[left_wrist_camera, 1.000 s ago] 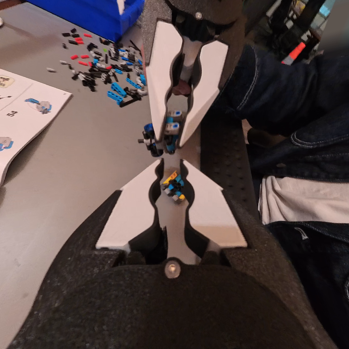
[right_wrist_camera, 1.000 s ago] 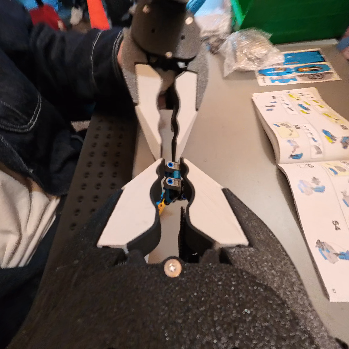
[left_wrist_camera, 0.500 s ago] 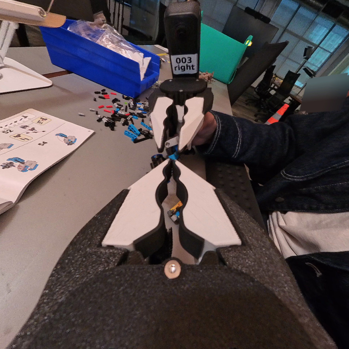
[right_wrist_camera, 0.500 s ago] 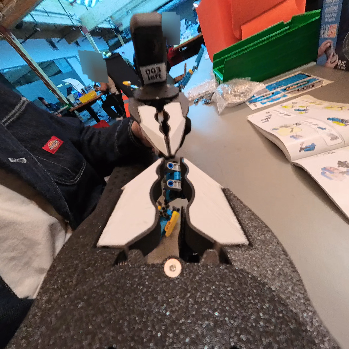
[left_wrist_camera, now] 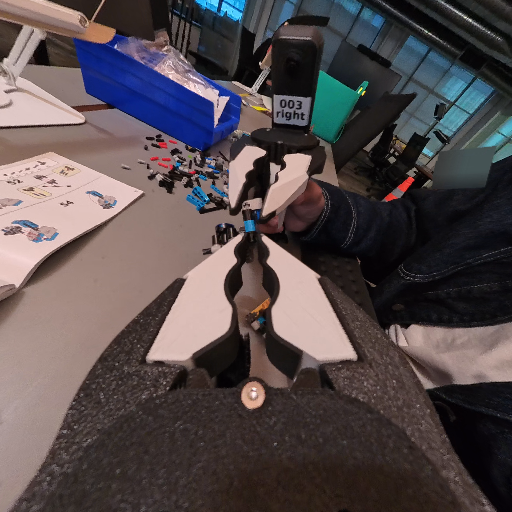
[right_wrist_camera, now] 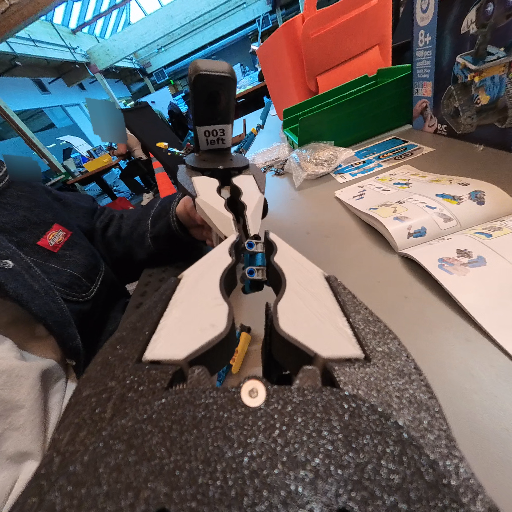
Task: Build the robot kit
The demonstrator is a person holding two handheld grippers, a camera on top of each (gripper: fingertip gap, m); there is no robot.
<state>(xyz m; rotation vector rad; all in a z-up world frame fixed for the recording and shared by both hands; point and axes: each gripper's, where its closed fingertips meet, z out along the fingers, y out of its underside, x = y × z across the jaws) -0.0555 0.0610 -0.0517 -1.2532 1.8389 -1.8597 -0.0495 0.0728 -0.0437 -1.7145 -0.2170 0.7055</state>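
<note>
A small grey, blue and black brick assembly (right_wrist_camera: 253, 260) is held in the air between both grippers, which meet tip to tip. My right gripper (right_wrist_camera: 250, 237) is shut on its grey and blue body. It also shows in the left wrist view (left_wrist_camera: 250, 219). My left gripper (left_wrist_camera: 250, 239) is shut on the black rod end sticking out of it. The right gripper (left_wrist_camera: 249, 206) faces me in the left wrist view, and the left gripper (right_wrist_camera: 243, 231) faces me in the right wrist view. A small yellow and blue piece (left_wrist_camera: 259, 313) lies on the table below, also in the right wrist view (right_wrist_camera: 239, 349).
A pile of loose bricks (left_wrist_camera: 188, 177) and a blue bin (left_wrist_camera: 155, 94) lie at the back left. A wheeled sub-assembly (left_wrist_camera: 224, 235) sits near the tips. An open instruction booklet (right_wrist_camera: 443, 221), green bin (right_wrist_camera: 346, 110), plastic bag (right_wrist_camera: 313, 160) and black perforated mat (left_wrist_camera: 332, 271) surround the grippers. Only a small space, under 4 cm, lies between the two pairs of fingers.
Both grippers rose and tilted up from the table with the assembly. My left gripper went from open to shut on the assembly's rod end. The yellow piece stayed on the table.
</note>
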